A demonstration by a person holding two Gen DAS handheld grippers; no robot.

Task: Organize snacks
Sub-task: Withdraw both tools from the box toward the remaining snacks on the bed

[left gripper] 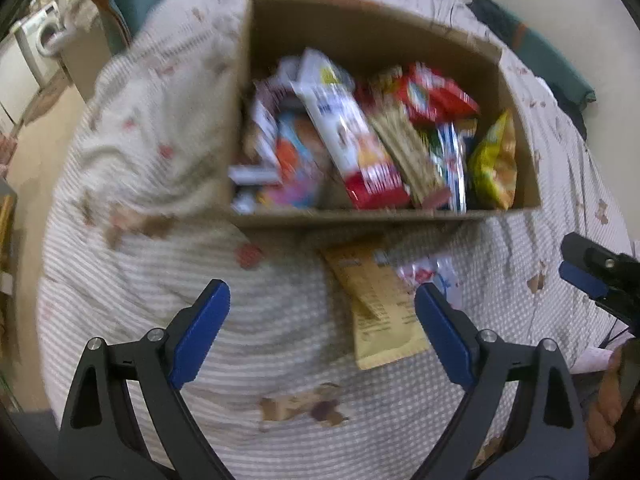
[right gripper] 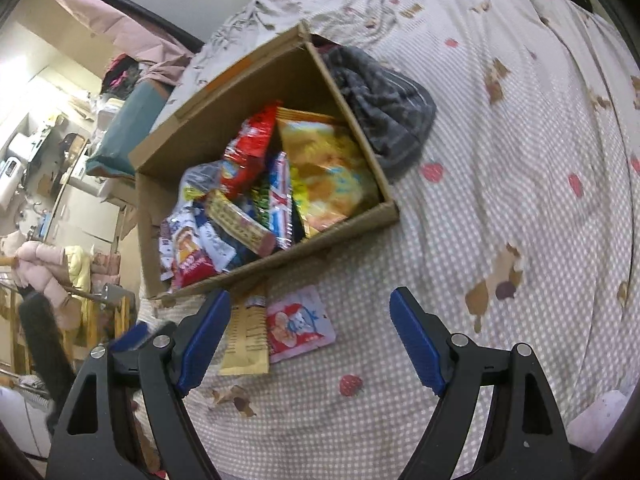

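Note:
An open cardboard box [left gripper: 360, 28] [right gripper: 224, 120] stands on the bed, filled with several snack packets, among them a long white and red one [left gripper: 348, 136], a red bag [right gripper: 250, 148] and a yellow bag [left gripper: 496, 160] [right gripper: 332, 172]. Two packets lie flat on the bedspread just in front of the box: a tan one [left gripper: 376, 312] [right gripper: 246, 336] and a pink and red one [right gripper: 300, 322] beside it. My left gripper [left gripper: 322, 300] is open above the bedspread, its right finger next to the tan packet. My right gripper [right gripper: 310, 300] [left gripper: 588, 268] is open over the pink packet. Neither holds anything.
The dotted bedspread [right gripper: 500, 200] stretches wide to the right of the box. A dark grey cloth [right gripper: 384, 108] lies against the box's far side. The bed's edge drops off on the left toward a cluttered room with a washing machine [left gripper: 40, 40]. A person's hand [left gripper: 604, 400] shows at the right edge.

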